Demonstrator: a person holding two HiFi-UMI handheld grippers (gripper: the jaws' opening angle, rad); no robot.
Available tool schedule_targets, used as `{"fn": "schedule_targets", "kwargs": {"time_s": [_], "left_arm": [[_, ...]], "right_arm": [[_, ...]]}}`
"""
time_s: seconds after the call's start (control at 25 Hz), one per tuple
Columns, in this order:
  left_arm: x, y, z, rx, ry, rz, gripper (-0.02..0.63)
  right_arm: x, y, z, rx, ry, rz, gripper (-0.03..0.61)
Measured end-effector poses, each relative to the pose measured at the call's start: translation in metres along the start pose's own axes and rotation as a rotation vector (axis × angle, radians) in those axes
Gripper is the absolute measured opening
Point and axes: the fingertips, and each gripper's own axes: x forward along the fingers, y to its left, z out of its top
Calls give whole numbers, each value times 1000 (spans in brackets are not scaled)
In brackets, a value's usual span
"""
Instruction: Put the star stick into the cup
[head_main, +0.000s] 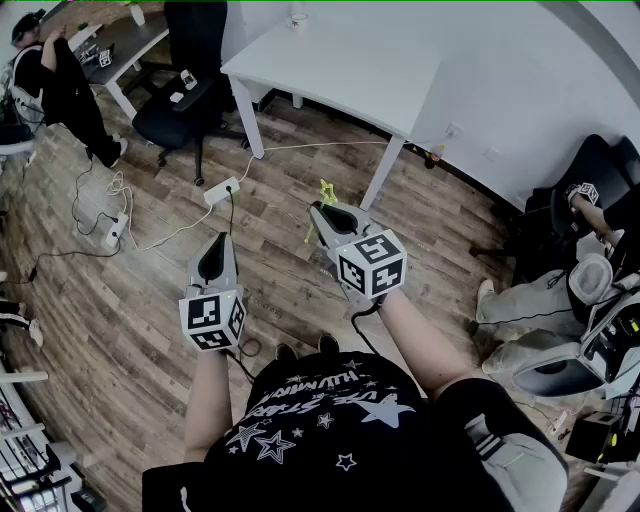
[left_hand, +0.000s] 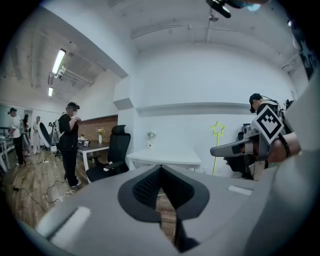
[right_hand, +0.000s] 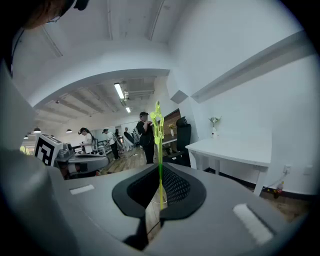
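I am standing on a wooden floor with both grippers held out in front of me. My right gripper (head_main: 318, 212) (right_hand: 160, 169) is shut on a thin yellow-green star stick (right_hand: 159, 150). The stick stands upright between the pads, and its star (head_main: 326, 190) sits above the jaws. The left gripper view shows the stick (left_hand: 217, 131) with the right gripper (left_hand: 231, 148) at the right of the frame. My left gripper (head_main: 219, 241) (left_hand: 160, 169) is shut with nothing in it, level with the right one and to its left. I see no cup in any view.
A white table (head_main: 330, 70) with a small flower vase (left_hand: 150, 136) stands ahead by the wall. A black office chair (head_main: 185, 100) and a power strip (head_main: 222, 190) with cables lie to the left. A seated person (head_main: 560, 300) is at the right; others stand at the far left.
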Motion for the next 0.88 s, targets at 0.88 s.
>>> {"fn": "schedule_targets", "kwargs": {"time_s": [0.88], "left_arm": [[43,-32,-24,-95,118,2,3]], "right_arm": [[-10,-55,-19,44,-3,27,32]]}}
